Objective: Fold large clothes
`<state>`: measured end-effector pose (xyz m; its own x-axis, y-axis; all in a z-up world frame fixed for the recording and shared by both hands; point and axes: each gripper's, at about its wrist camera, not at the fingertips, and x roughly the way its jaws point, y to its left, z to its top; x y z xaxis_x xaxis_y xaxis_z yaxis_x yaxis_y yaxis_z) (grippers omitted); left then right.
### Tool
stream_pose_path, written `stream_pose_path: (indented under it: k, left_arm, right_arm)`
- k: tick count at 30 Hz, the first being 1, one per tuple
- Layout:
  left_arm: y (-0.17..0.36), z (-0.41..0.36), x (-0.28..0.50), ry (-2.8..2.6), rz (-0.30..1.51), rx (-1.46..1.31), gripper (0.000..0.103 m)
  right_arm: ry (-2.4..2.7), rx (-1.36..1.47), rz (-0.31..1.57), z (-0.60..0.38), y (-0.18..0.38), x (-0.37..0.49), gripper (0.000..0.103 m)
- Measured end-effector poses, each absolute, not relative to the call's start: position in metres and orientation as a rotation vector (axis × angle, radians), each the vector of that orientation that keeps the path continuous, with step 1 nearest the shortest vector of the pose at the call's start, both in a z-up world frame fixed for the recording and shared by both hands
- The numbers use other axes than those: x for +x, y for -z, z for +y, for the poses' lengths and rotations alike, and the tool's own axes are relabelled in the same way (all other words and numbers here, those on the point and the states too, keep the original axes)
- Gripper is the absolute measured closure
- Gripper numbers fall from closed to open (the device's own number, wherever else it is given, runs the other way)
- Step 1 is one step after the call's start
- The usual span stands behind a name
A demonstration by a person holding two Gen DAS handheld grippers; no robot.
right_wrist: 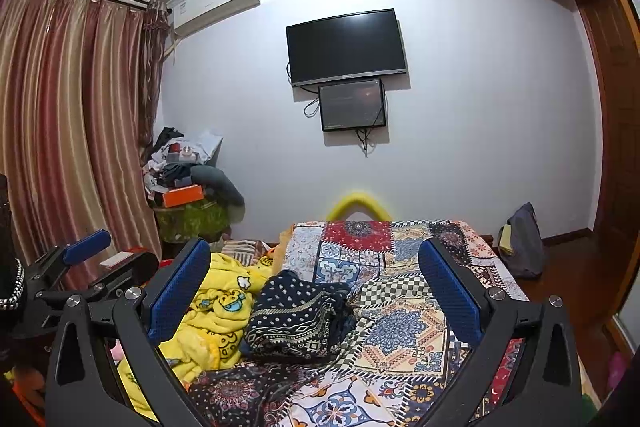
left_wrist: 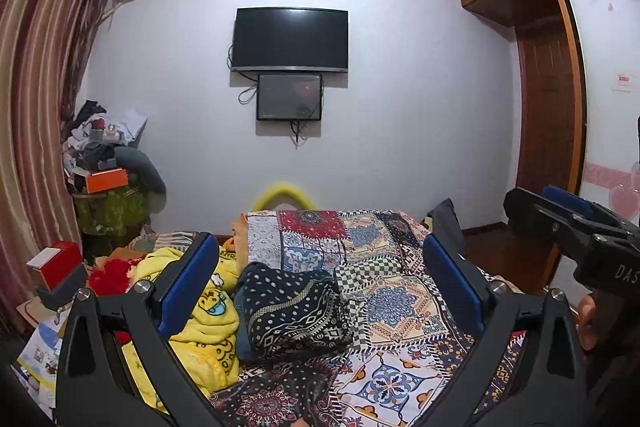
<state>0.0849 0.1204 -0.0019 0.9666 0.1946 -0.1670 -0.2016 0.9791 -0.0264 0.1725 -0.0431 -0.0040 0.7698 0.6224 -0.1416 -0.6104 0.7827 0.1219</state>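
Both held high above patchwork-quilted bed [left_wrist: 400, 307]: left gripper [left_wrist: 320, 279] and right gripper [right_wrist: 316, 283] spread wide, empty. Navy patterned garment [right_wrist: 298, 315] bundled mid-bed beside yellow blanket [right_wrist: 212, 311]: just folded or awaiting folding, undecidable.

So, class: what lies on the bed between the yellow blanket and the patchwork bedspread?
A bundled dark navy patterned garment lies between the yellow blanket and the bare patchwork bedspread, seen in both wrist views.

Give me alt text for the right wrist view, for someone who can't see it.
The open right gripper hovers empty above a dark navy patterned garment bundled on a patchwork bedspread, with a yellow cartoon blanket beside it.
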Motion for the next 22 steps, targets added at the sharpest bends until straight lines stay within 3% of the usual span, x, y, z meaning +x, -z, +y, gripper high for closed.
stream_pose_path:
  k: [22]
  left_arm:
    - [0.0028, 0.1128, 0.0822, -0.174, 0.161, -0.038, 0.001]
  right_arm:
    - [-0.652, 0.072, 0.171, -0.0444, 0.0042, 0.1718, 0.0]
